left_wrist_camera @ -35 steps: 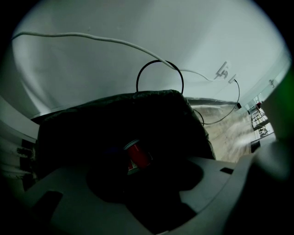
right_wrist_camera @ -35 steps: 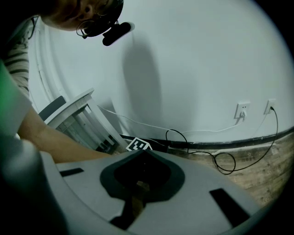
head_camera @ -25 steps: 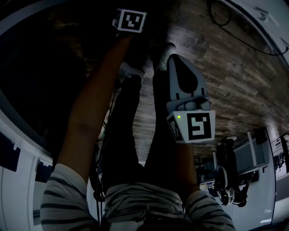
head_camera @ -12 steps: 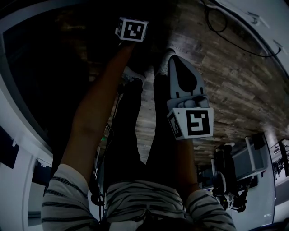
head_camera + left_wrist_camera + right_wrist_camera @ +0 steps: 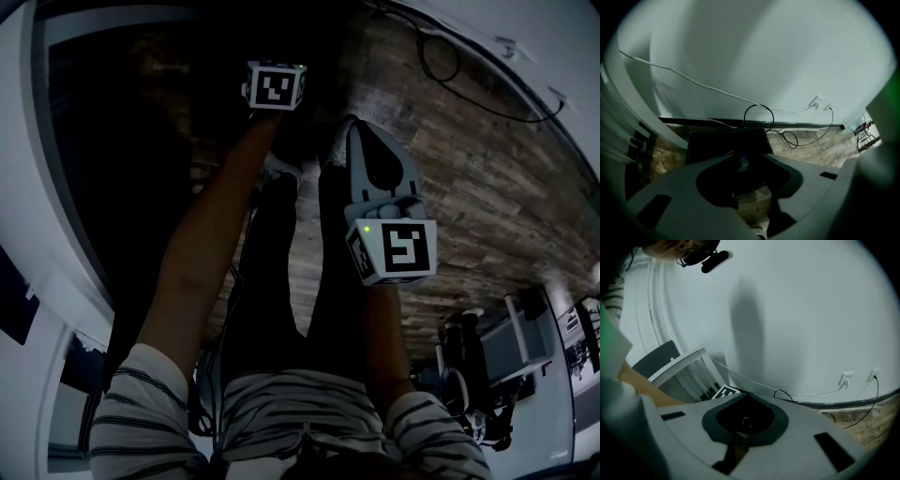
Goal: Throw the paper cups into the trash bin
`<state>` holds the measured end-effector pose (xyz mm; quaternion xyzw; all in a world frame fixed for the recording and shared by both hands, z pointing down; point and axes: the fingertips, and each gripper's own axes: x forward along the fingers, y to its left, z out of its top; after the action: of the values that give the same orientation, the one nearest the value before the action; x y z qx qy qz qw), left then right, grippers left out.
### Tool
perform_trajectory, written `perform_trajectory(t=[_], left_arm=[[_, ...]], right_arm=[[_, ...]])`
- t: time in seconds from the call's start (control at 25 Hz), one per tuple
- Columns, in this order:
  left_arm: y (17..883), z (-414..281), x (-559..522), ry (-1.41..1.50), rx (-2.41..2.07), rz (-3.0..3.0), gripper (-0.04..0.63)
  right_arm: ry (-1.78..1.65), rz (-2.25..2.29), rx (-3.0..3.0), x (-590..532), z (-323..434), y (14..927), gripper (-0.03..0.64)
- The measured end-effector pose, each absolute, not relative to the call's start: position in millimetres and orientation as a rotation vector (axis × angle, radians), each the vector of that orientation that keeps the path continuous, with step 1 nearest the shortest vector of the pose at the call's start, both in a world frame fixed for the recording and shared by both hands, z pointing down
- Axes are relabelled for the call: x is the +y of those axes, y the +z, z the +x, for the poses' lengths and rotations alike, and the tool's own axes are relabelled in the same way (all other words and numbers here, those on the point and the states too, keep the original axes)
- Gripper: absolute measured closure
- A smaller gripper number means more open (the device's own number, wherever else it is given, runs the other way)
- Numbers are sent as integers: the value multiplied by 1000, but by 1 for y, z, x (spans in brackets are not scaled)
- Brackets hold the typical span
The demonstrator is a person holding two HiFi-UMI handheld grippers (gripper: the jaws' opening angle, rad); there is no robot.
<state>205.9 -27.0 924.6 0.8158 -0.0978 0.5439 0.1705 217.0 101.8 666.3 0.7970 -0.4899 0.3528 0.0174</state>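
Trash bin (image 5: 717,143): a dark, box-shaped bin on the wood floor (image 5: 469,159), backed against the baseboard of the white wall (image 5: 764,56). It lies straight ahead past the left gripper's jaws.
Paper cups: the inside of the bin is too dark to tell.
Left gripper (image 5: 749,154): the jaws stand narrowly apart and have just been closing, with nothing between them. It points steeply down at the bin on an outstretched bare forearm (image 5: 211,244).
Right gripper (image 5: 743,395): the jaw tips are together and empty. It is held over the person's legs (image 5: 281,281), nearer the body than the left gripper.
Black cable (image 5: 759,117): it loops just right of the bin and runs up to the wall sockets (image 5: 815,102).
White cable (image 5: 684,77): it slants along the wall to the same sockets.
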Motion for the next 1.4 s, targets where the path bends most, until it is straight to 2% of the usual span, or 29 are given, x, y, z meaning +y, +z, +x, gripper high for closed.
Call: perform_trajectory(t=[0.08, 0.52, 0.76, 1.4], left_arm=[[908, 201, -31, 1524, -315, 2330, 451], [844, 186, -36, 1345, -385, 2339, 486], [801, 169, -43, 1239, -454, 2352, 540], [684, 133, -40, 1060, -546, 2366, 572]], right_arm=[[1094, 2479, -1523, 102, 214, 659, 598], [1047, 2468, -1548, 89, 202, 623, 598], [1024, 2461, -1581, 85, 192, 601, 598], [982, 2413, -1691, 65, 183, 538, 598]])
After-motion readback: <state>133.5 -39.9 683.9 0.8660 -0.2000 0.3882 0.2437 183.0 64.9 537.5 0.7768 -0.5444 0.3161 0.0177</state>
